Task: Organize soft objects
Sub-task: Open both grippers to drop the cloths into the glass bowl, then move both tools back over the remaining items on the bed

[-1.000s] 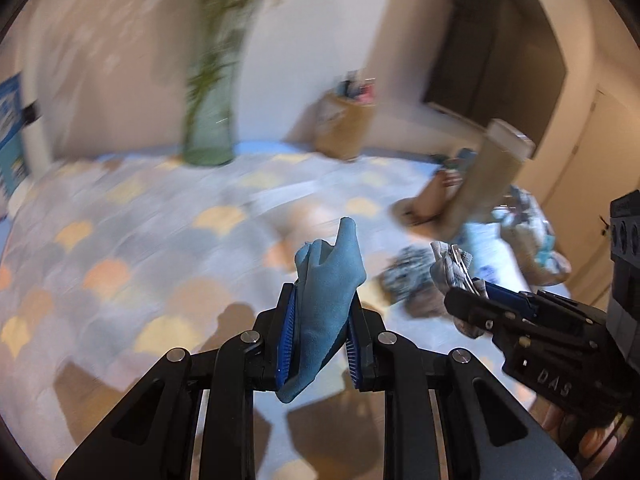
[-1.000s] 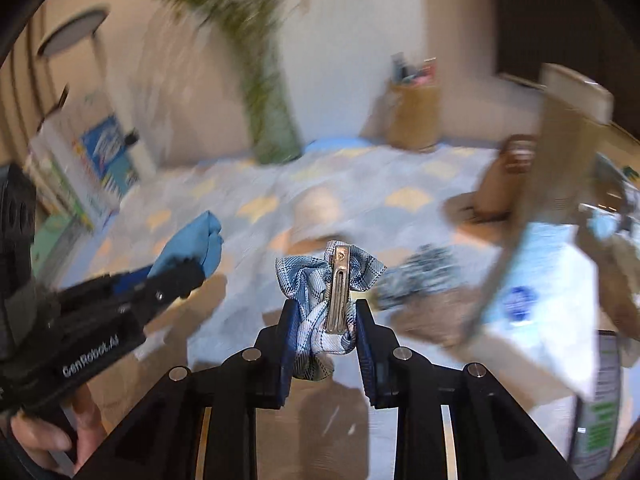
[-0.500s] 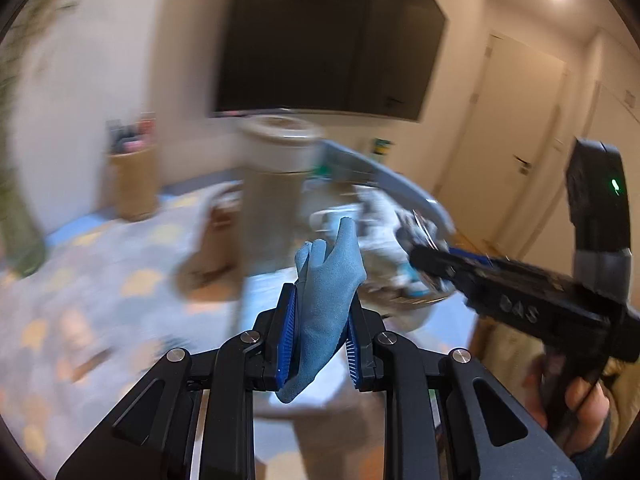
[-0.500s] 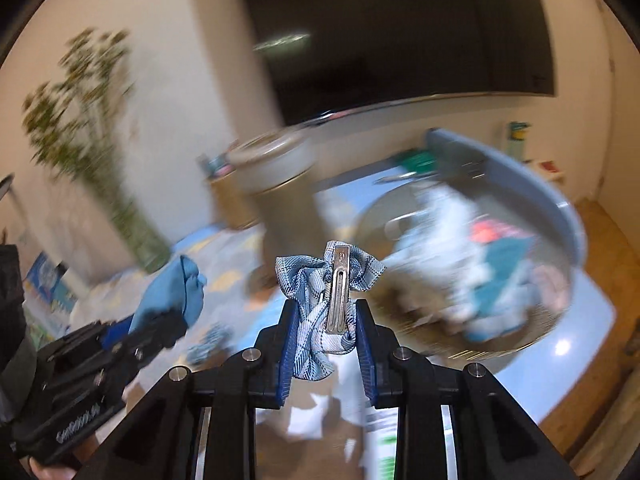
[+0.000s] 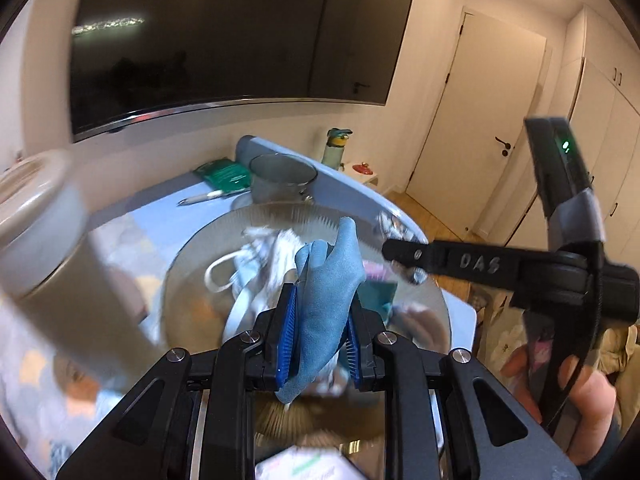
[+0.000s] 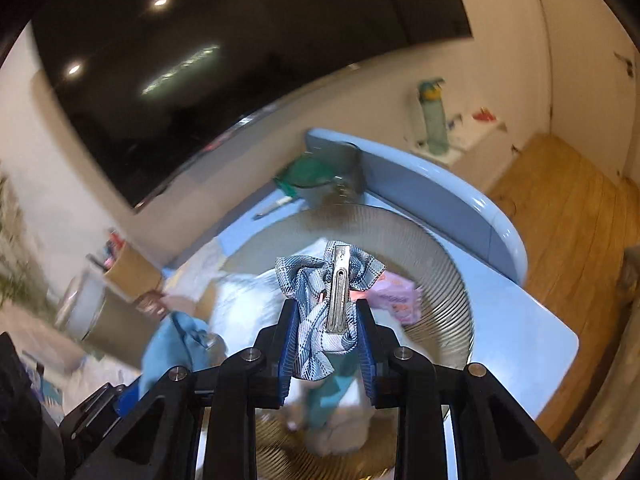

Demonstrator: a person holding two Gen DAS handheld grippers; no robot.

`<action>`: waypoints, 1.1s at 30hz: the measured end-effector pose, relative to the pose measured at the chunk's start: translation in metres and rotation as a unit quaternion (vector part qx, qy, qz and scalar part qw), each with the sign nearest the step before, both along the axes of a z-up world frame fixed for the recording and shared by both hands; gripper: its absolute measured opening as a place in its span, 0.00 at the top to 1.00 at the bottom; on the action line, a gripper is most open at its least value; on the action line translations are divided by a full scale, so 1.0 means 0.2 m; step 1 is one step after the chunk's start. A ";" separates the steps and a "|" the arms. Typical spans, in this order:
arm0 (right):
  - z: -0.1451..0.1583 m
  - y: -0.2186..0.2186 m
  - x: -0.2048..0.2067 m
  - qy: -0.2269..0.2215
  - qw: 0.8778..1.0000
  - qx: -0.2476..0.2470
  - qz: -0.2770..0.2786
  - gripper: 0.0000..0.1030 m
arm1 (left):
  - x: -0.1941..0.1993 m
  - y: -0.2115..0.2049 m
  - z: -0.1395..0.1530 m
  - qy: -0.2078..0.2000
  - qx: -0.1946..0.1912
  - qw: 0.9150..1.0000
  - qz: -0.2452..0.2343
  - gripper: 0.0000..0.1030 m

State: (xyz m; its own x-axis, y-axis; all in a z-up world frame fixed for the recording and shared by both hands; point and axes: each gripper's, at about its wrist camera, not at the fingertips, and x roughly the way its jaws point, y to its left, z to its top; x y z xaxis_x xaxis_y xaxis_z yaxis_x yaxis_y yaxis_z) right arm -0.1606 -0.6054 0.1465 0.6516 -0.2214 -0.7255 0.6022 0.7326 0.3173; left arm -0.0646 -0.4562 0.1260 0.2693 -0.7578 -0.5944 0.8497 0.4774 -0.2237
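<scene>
My left gripper is shut on a light blue glove-like cloth and holds it above a ribbed glass bowl that holds white and teal fabrics. My right gripper is shut on a blue plaid bow hair clip with a metal clasp, above the same bowl. The right gripper shows in the left wrist view over the bowl's far right rim. The blue cloth also shows in the right wrist view, at lower left.
A tall beige cylinder stands close at the left. A grey metal pot, a green packet and a pen lie behind the bowl on the light blue table. A bottle stands beyond.
Both grippers swung right from the patterned tablecloth to above the glass bowl, each keeping its hold on its item.
</scene>
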 end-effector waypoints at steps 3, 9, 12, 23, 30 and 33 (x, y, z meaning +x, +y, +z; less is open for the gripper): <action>-0.05 -0.10 0.03 0.017 1.000 0.002 -0.013 0.72 | 0.06 -0.11 -0.04 0.010 0.006 1.000 -0.007 0.81; -0.10 -0.17 0.07 0.030 0.999 0.025 -0.010 0.46 | 0.08 -0.14 -0.04 0.002 -0.017 0.999 -0.042 0.27; -0.07 -0.17 0.03 0.021 0.999 0.033 -0.008 0.46 | 0.05 -0.12 -0.01 -0.010 -0.018 0.999 -0.031 0.15; 0.11 0.09 -0.18 0.003 1.000 0.023 0.006 0.42 | -0.14 0.40 0.14 0.001 -0.029 0.999 -0.034 0.15; 0.17 0.40 -0.33 -0.068 0.993 0.062 0.071 0.39 | -0.13 1.00 0.11 -0.052 0.037 0.993 0.101 0.15; 0.11 0.56 -0.33 -0.117 0.978 0.123 0.121 0.37 | -0.06 1.25 0.05 -0.026 0.050 0.987 0.149 0.15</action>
State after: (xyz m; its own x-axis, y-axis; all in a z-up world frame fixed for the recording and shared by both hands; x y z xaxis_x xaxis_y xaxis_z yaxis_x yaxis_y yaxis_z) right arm -0.2256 -0.4928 0.1684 0.8181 0.1222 -0.5620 0.3106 0.7285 0.6106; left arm -0.0761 -0.2060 0.1362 0.5026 -0.5795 -0.6415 0.6777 0.7248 -0.1238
